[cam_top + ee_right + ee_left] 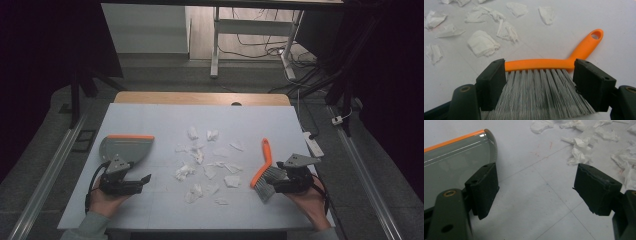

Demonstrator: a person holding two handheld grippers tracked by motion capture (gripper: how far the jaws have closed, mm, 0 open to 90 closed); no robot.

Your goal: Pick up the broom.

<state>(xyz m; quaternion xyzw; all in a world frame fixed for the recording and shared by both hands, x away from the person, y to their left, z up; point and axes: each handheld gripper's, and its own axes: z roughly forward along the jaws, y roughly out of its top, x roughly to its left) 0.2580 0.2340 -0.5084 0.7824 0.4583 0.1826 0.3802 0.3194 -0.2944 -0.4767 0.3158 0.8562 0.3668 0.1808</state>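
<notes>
A grey dustpan point(125, 146) with an orange lip lies at the left of the white tabletop point(150, 115). My left gripper point(141, 181) rests just in front of it, open and holding nothing. In the left gripper view the dustpan point(454, 162) sits beside the left jaw of that gripper point(535, 177). An orange-handled brush point(263, 162) with grey bristles lies at the right. My right gripper point(276, 184) is open at the bristle end. In the right gripper view the jaws of that gripper point(540, 72) stand spread on either side of the brush point(544, 63).
Several torn white paper scraps point(205, 160) lie scattered across the middle of the table, between dustpan and brush; they appear ahead as scraps point(579, 150) and scraps point(482, 42). A white power strip point(313, 144) lies off the right edge. A wooden strip point(200, 97) borders the back.
</notes>
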